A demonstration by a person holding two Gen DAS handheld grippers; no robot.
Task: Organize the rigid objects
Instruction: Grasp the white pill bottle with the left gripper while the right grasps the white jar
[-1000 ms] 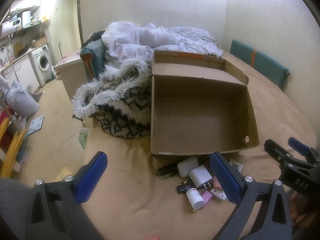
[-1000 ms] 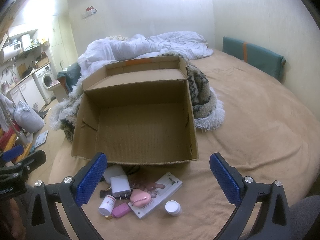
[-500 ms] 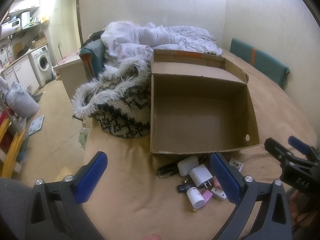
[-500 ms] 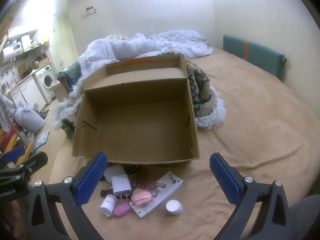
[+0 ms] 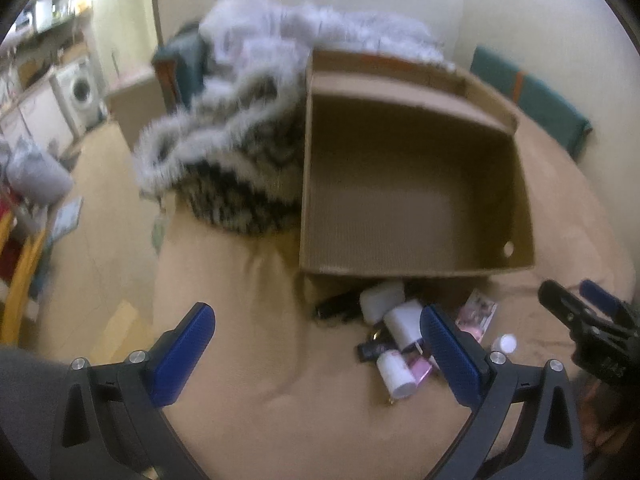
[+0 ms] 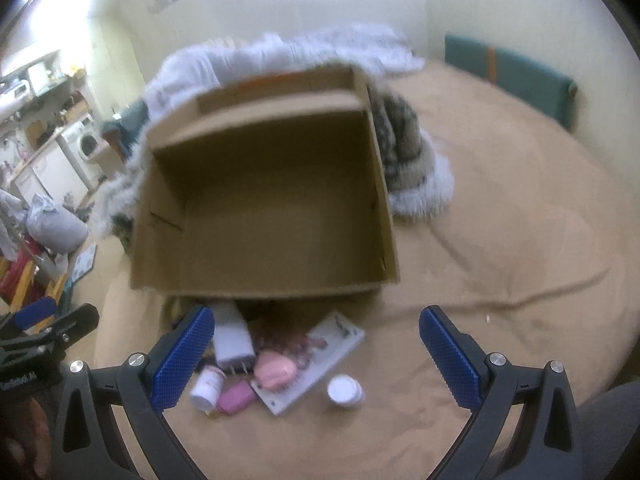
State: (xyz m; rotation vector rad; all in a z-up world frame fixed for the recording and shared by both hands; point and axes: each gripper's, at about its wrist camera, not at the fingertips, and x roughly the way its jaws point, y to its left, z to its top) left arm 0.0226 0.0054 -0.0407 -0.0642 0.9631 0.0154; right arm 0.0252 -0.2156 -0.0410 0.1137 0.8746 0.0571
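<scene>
An open, empty cardboard box (image 5: 416, 200) (image 6: 272, 200) sits on the tan bed. Small items lie piled by its near wall: a white charger (image 6: 232, 340), a pink heart-shaped case (image 6: 276, 370), a white bottle (image 6: 206, 386), a pink pouch (image 6: 236, 398), a flat printed card (image 6: 316, 360) and a white jar (image 6: 344, 390). The charger (image 5: 402, 322) and bottle (image 5: 394, 368) also show in the left wrist view. My left gripper (image 5: 316, 356) is open and empty, left of the pile. My right gripper (image 6: 314, 354) is open and empty above the pile.
A furry black-and-white throw (image 5: 224, 160) lies against the box's left side, with white bedding (image 6: 280, 52) behind. A green cushion (image 6: 508, 72) leans on the right wall. The floor with a washing machine (image 5: 82, 92) drops off left of the bed.
Both grippers have moved forward and tilted down toward the pile and box; both views are now motion-blurred. Both stay open.
</scene>
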